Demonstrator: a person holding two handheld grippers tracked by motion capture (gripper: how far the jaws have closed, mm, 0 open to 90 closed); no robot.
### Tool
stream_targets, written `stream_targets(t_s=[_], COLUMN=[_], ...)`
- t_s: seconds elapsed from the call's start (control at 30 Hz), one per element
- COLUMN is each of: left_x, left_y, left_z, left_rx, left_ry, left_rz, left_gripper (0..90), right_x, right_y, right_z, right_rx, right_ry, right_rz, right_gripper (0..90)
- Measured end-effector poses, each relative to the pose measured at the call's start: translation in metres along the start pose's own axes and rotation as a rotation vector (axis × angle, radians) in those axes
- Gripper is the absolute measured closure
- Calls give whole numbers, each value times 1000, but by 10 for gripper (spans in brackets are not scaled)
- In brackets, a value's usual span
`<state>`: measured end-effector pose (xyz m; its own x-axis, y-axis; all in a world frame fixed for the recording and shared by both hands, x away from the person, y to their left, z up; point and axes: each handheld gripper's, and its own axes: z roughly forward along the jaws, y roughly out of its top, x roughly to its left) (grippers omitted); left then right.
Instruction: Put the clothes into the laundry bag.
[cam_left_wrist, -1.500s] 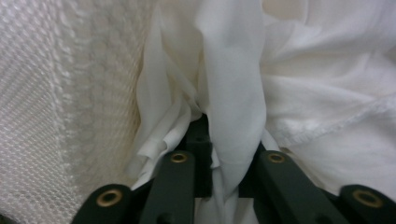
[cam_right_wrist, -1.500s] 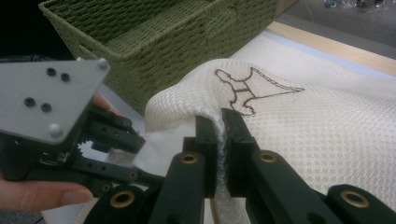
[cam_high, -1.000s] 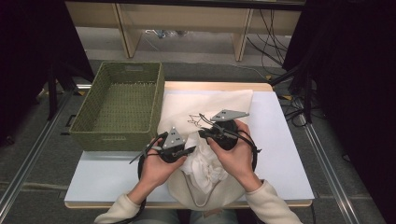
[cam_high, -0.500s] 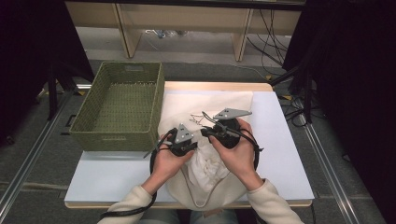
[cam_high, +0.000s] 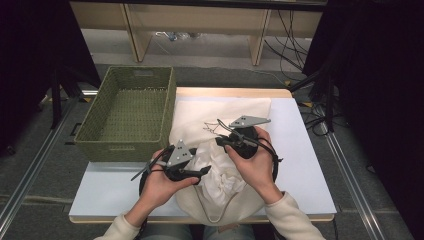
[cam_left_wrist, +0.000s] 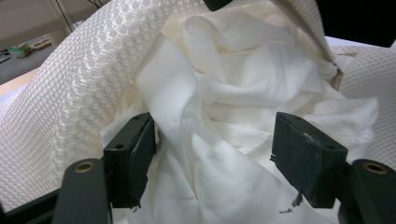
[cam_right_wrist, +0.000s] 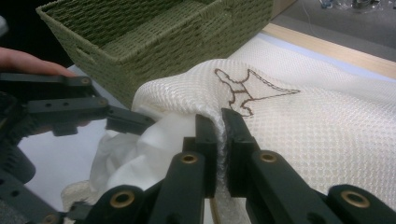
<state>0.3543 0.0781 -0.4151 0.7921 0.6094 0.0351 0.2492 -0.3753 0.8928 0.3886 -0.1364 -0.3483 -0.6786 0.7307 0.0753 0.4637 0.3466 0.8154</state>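
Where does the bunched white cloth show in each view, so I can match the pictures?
High view: white cloth at centre bottom, between the hands.
Left gripper view: centre, between the open jaws, under the mesh bag.
Right gripper view: lower left, beside the clamped bag edge.
Shared landmark: the mesh bag.

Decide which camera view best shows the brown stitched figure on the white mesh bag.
The right gripper view: the brown stitched figure lies close and sharp on the white mesh bag. The high view shows it tiny; the left gripper view shows mesh and cloth.
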Motion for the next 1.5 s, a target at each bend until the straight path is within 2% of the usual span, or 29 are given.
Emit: stream_targets(t_s=[0.17, 0.23, 0.27, 0.33, 0.37, 0.4, 0.43, 0.47, 0.5, 0.53, 0.63, 0.67, 0.73, 0.77, 0.8, 0.87, 0.9, 0.97, 1.0, 1.03, 1.07, 1.13, 1.17, 1.2, 1.33, 1.37, 1.43, 1.47, 1.5], left_x=[-8, -13, -17, -23, -26, -30, -30, -31, -33, -33, -34, -33, -34, -34, -33, -33, -32, -31, -29, -28, -28, -26, -26, -29, -25, -22, -21, -19, -16], left_y=[-1, -2, -4, -7, -9, -12, -12, -13, -14, -14, -16, -16, -17, -18, -17, -17, -18, -18, -17, -17, -16, -16, -16, -16, -13, -12, -11, -9, -7], left_z=[-1, 4, 8, 16, 20, 28, 28, 34, 38, 40, 46, 50, 52, 54, 54, 56, 59, 58, 58, 58, 59, 59, 61, 64, 66, 65, 66, 67, 67], left_rx=[4, 19, 30, 46, 56, 70, 70, 111, 109, 126, 130, 146, 145, 139, 166, 160, 140, 145, 152, 154, 135, 140, 121, 84, 73, 81, 72, 29, 16], left_ry=[-19, -38, -51, -50, -57, -44, -44, -24, -13, -4, 18, 30, 38, 44, 39, 65, 77, 83, 98, 98, 105, 108, 121, 124, 140, 139, 150, 157, 173], left_rz=[-1, 17, 10, 21, 18, 33, 33, 56, 58, 74, 78, 79, 75, 77, 86, 82, 61, 61, 66, 69, 52, 66, 60, -10, -14, 9, 14, -1, 18], left_gripper=[296, 293, 291, 265, 251, 238, 223, 206, 190, 180, 167, 167, 167, 172, 180, 243, 266, 297, 329, 355, 420, 453, 500, 567, 657, 669, 686, 686, 693], right_x=[0, 0, 1, 1, 1, 1, 1, 1, 1, 3, 1, 2, 2, 3, 3, 3, 4, 5, 3, 3, 3, 5, 5, 7, 8, 7, 8, 8, 7], right_y=[0, 0, 0, 0, 0, 0, 0, 0, 0, 0, 0, 0, 0, 0, 0, 0, 0, -1, 0, 0, 0, 0, 0, 0, 1, 1, 1, 2, 3], right_z=[-2, -2, -1, 0, -1, -1, -1, -1, 0, -1, 0, -1, -1, -1, -1, 1, 1, 1, 1, 1, 1, 0, 0, -1, -2, -3, -3, -4, -6], right_rx=[5, 6, 2, -3, 0, 4, 4, 0, 1, 4, -1, 3, 7, 19, 15, 4, 14, 17, 11, 7, 8, 10, 3, 5, -10, -18, -19, -27, -36], right_ry=[-6, -6, -8, 11, 3, 6, 6, 5, 13, 14, 14, 16, 10, 8, 13, 12, 24, 22, 27, 14, 8, 8, 14, 19, 31, 14, 24, 26, 15], right_rz=[0, 1, -1, -9, 5, 6, 6, 5, 4, 34, 3, 26, 17, 30, 16, -1, 14, 30, -4, -10, -8, 2, -6, 9, 9, -4, 8, 6, -3], right_gripper=[867, 866, 866, 867, 867, 867, 867, 866, 866, 866, 866, 866, 866, 866, 867, 868, 868, 869, 870, 870, 871, 871, 871, 871, 872, 872, 872, 872, 873])
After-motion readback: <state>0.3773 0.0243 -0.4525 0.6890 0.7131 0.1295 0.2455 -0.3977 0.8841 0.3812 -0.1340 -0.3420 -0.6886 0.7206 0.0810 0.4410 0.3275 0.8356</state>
